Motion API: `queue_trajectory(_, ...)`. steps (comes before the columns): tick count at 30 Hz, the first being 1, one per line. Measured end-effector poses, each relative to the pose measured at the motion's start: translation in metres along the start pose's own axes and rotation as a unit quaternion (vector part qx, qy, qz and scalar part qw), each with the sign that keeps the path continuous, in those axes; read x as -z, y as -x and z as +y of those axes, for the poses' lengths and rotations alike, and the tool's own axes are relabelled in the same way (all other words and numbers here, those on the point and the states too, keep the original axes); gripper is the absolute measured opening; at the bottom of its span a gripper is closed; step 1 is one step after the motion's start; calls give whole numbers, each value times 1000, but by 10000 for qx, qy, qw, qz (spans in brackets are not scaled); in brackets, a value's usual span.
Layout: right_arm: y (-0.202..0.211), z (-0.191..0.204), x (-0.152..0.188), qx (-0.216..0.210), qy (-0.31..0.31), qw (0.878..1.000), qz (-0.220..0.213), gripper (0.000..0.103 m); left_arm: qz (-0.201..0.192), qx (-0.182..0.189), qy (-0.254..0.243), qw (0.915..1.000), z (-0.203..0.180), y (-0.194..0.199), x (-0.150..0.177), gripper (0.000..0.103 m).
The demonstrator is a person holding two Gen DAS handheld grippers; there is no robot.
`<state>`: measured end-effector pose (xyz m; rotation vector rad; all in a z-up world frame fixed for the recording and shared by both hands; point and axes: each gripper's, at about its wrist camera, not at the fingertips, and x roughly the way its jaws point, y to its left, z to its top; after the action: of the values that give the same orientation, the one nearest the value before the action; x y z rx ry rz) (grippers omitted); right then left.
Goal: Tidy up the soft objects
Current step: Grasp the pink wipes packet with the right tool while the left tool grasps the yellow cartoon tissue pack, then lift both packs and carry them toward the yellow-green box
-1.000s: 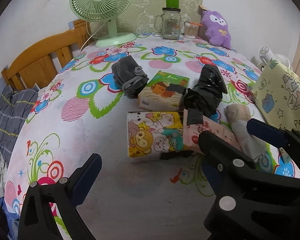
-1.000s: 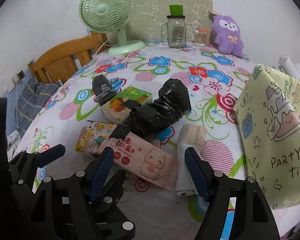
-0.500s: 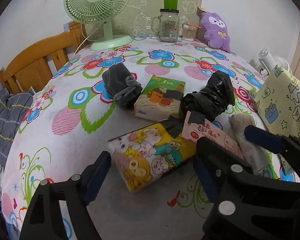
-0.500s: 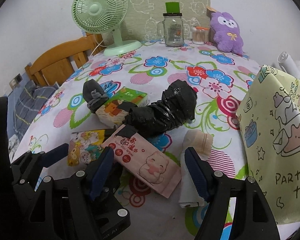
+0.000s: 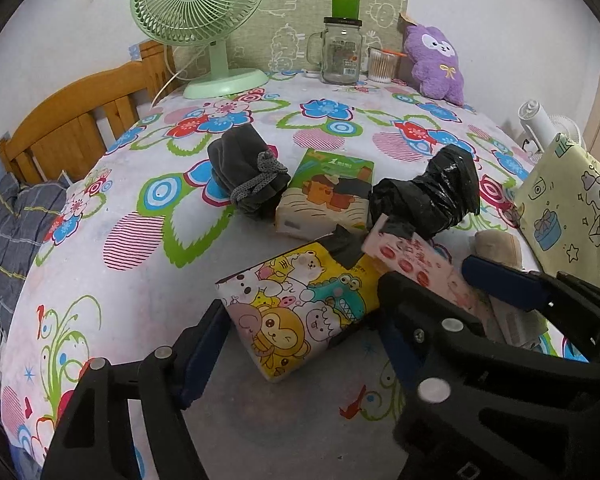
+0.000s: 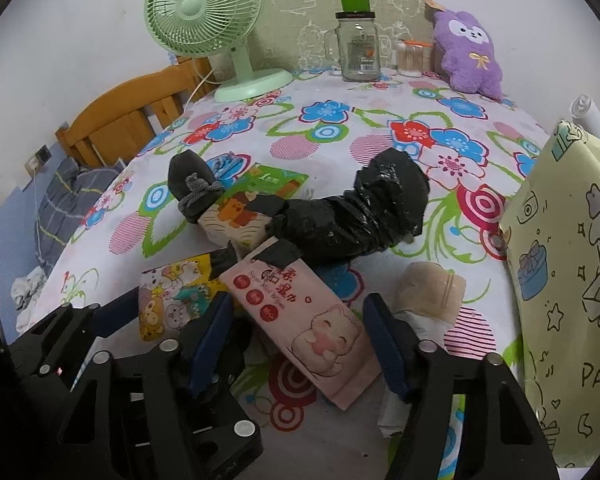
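A yellow cartoon tissue pack (image 5: 300, 312) sits tilted on the flowered tablecloth (image 5: 140, 240). My left gripper (image 5: 300, 308) straddles it, jaws closing, and both pads touch the pack's ends. A pink wipes pack (image 6: 300, 320) lies slantwise with its top tucked under a black plastic bundle (image 6: 356, 216). My right gripper (image 6: 298, 304) is around the pink pack with jaws closing, and a gap still shows at the left pad. A grey drawstring pouch (image 5: 248, 176), a green tissue pack (image 5: 328, 200) and a beige fabric roll (image 6: 428, 292) lie close by.
A pale yellow cartoon bag (image 6: 560, 260) stands at the right edge. At the back are a green fan (image 5: 200, 12), a glass jar (image 5: 342, 56), a cup of cotton swabs (image 5: 382, 66) and a purple plush (image 5: 434, 60). A wooden frame (image 5: 72, 124) borders the left.
The left jaws have narrowed onto the yellow pack, which has turned and tilted. The right jaws have narrowed around the pink pack. Both grippers have stayed in place.
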<state>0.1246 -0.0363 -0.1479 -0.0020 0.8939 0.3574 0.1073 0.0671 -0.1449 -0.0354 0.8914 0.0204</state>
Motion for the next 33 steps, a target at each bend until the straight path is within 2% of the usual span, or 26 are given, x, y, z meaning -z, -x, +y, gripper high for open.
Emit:
queue_trajectory(3,0,0,0,-54,18,10000,23,58,-9,-4,-3,10000,-1,1,2,76)
queue_trajectory(4,1,-1,1,-72,-1,10000,28,57,-22,-18,-4,10000,-1,2,2,70)
queue_trajectory(6,3,1,1,-29,33,10000,4,43,-22,2,12,10000,-2,4,3,63)
queue_trajectory(8,4,3,1,105,139,9998,-33,37,-39,-27,-8,10000,-3,4,4,61)
queue_trajectory(15,9,2,3,216,134,9996,-99,28,-21,-9,62,10000,-3,8,5,49)
queue_trajectory(17,11,3,3,260,130,9995,-134,26,-25,-3,90,10000,-4,9,6,48)
queue_trajectory(25,16,1,4,313,69,9993,-190,20,-98,38,98,9999,-6,16,8,27)
queue_trajectory(33,22,1,5,329,44,9992,-203,17,-141,-14,78,9999,-10,24,9,20)
